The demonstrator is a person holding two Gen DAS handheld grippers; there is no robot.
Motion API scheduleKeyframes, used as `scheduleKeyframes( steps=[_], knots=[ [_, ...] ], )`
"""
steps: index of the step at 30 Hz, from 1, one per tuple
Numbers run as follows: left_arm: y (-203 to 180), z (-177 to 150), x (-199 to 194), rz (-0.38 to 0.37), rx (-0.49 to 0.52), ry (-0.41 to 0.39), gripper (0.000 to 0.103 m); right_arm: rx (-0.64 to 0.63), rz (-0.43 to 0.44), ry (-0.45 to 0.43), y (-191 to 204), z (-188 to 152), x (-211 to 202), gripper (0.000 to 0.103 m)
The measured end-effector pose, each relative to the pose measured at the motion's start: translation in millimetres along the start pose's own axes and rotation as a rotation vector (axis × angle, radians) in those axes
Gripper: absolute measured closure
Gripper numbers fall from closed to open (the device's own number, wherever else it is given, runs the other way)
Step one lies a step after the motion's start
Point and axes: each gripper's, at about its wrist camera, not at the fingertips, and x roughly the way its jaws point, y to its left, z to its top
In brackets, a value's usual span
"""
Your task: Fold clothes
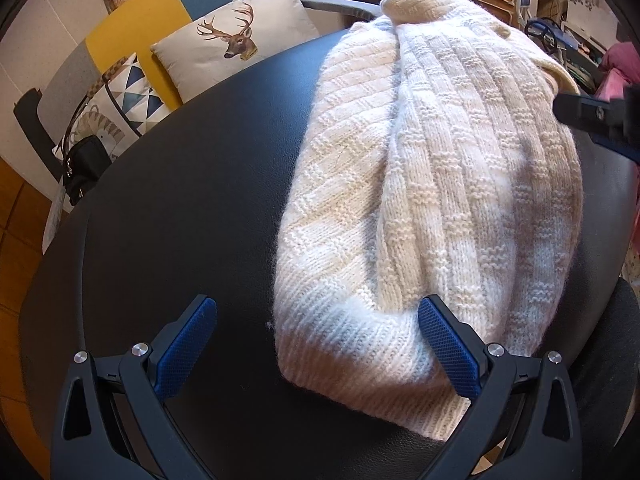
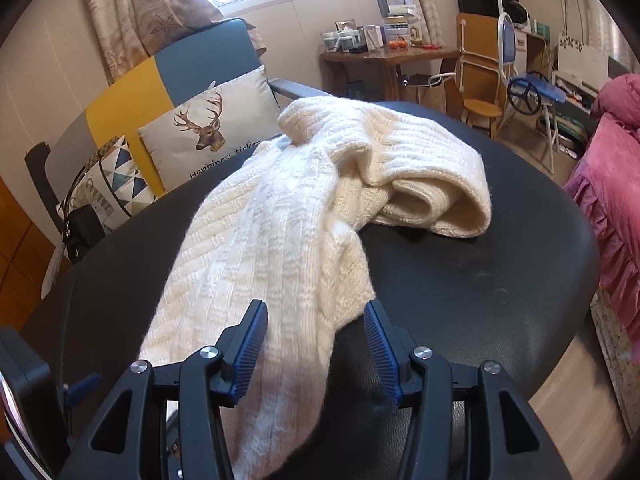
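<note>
one garment: a cream knitted sweater (image 1: 432, 184) lies bunched lengthwise on the black counter (image 1: 180, 220), nearer its right half, with a deer cushion (image 1: 236, 36) on the sofa behind.
two grippers: the left gripper (image 1: 318, 344) hovers low over the near ribbed hem, jaws wide apart, one blue pad against the knit and the other over bare counter; the right gripper (image 2: 316, 348) sits over the near right edge of the sweater, jaws apart, holding nothing.
lie of the cloth: long body running away from the cameras, wrinkled into ridges; at the far end a thick rolled part, collar or sleeve, i cannot tell which, flops to the right with its opening showing.
look of the knit: fuzzy, chunky, with a raised stripe-and-block pattern; it seems soft and springy, likely to slump rather than hold a crease.
stage, as a judgement: not neatly folded; the heap fits either a garment being spread out or one partly gathered.
doing the grip well: take a full bite of the hem, both layers if both are meant, and pinch well in from the edge so the loose knit does not slip.
risk: pads may snag stray fibres, and the heavy far roll may drag the cloth askew.
</note>
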Motion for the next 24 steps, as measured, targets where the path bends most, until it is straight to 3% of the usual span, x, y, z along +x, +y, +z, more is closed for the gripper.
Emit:
scheduleKeyframes(
  steps=[14,24],
  knots=[
    [-10.1,1.0,6.4,-0.005,-0.013,0.017,0.001,0.094,0.021,0.031,-13.0,8.8,9.9,0.052],
    [-2.1,-4.4,0.5,-0.007,-0.096,-0.020,0.001,0.049,-0.004,0.049,-12.5,25.1,27.6,0.052]
  ],
)
